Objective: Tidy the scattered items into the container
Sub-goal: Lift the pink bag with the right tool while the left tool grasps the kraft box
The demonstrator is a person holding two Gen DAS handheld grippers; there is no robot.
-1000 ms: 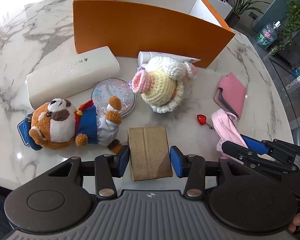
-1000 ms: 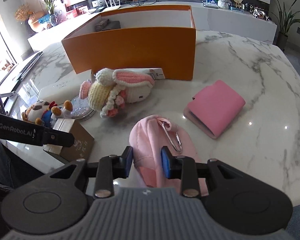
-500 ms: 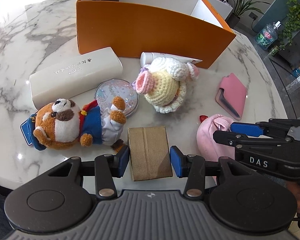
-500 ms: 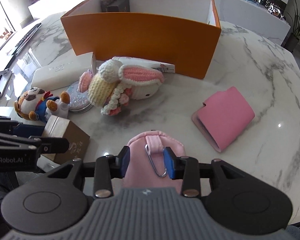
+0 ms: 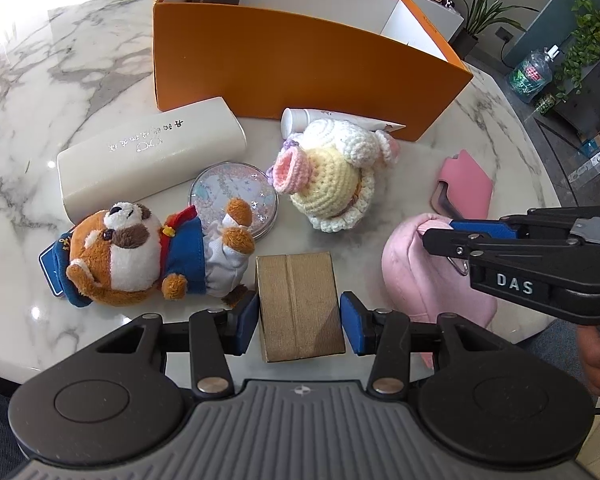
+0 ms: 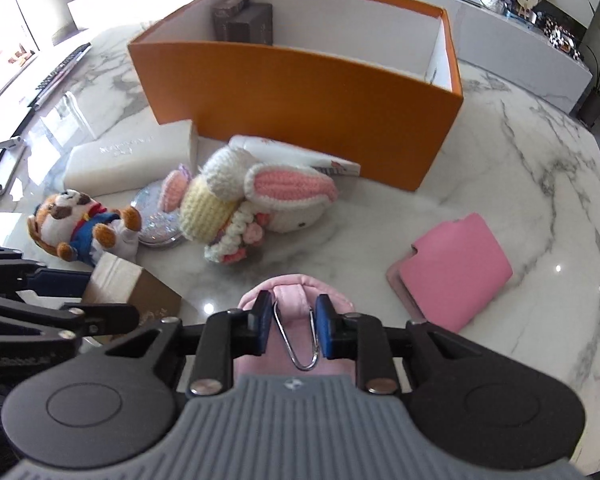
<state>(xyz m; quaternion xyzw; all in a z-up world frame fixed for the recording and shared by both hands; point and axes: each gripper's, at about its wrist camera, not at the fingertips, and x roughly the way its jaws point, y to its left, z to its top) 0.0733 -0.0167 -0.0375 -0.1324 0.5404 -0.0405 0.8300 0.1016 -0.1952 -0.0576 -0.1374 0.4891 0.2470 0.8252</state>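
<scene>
My left gripper (image 5: 299,318) is open around a small brown cardboard box (image 5: 300,308) on the marble table, with a slim gap at each pad. My right gripper (image 6: 293,327) is shut on a pink pouch (image 6: 296,312) with a metal carabiner and holds it above the table; it also shows in the left wrist view (image 5: 424,276). The orange container (image 6: 300,92) stands at the back with dark boxes (image 6: 242,20) inside. Scattered in front lie a crochet bunny (image 6: 256,200), a dog plush (image 5: 140,252), a glitter compact (image 5: 233,198), a cream case (image 5: 148,160), a white tube (image 5: 340,118) and a pink wallet (image 6: 456,268).
The marble table's (image 6: 540,160) rounded edge runs close on the right and near side. A keyboard and laptop stand (image 6: 40,84) sit at the far left. The right gripper's body (image 5: 540,264) crosses beside the left gripper.
My right gripper has lifted the pink pouch and carried it up and forward toward the container. The left gripper has stayed around the brown box.
</scene>
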